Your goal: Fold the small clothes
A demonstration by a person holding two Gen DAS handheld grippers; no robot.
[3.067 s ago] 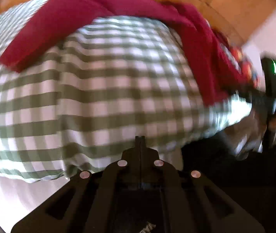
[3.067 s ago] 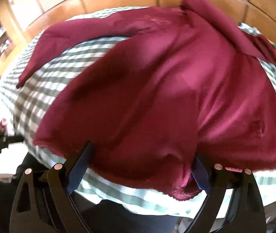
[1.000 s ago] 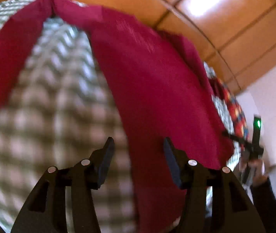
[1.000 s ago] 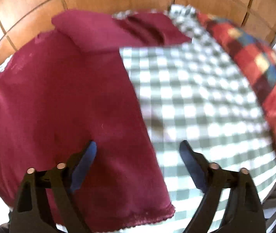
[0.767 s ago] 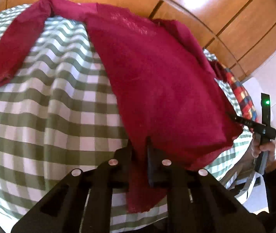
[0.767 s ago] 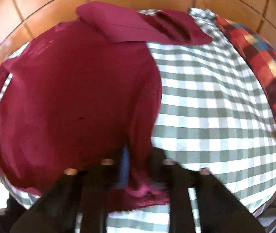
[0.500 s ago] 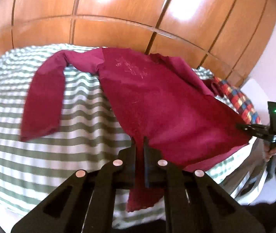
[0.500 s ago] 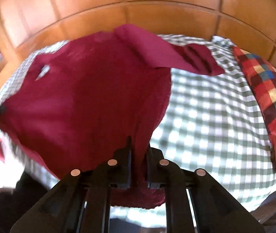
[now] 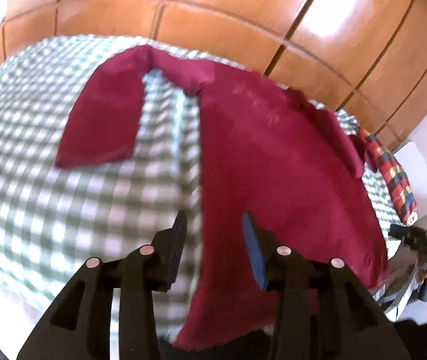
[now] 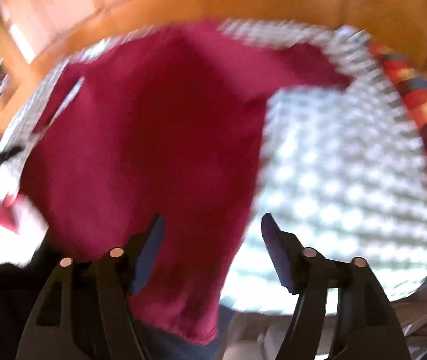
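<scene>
A dark red long-sleeved top (image 9: 273,162) lies spread on the green-and-white checked bed cover (image 9: 48,198), its hem hanging over the near edge. One sleeve (image 9: 102,126) lies folded down at the left. My left gripper (image 9: 213,237) is open, its jaws either side of the top's left hem edge. In the right wrist view, which is blurred, the same top (image 10: 153,150) fills the left half. My right gripper (image 10: 212,240) is open over the top's right hem edge. The right gripper also shows in the left wrist view (image 9: 417,240).
A red, blue and yellow checked pillow (image 9: 393,177) lies at the bed's right end; it also shows in the right wrist view (image 10: 423,114). Orange wooden wall panels (image 9: 243,15) stand behind the bed. The bed's near edge is right below both grippers.
Both grippers were shut on the top's hem corners half a second ago and have now opened, letting go. The hem has dropped back over the bed edge. Both views moved closer to the bed.
</scene>
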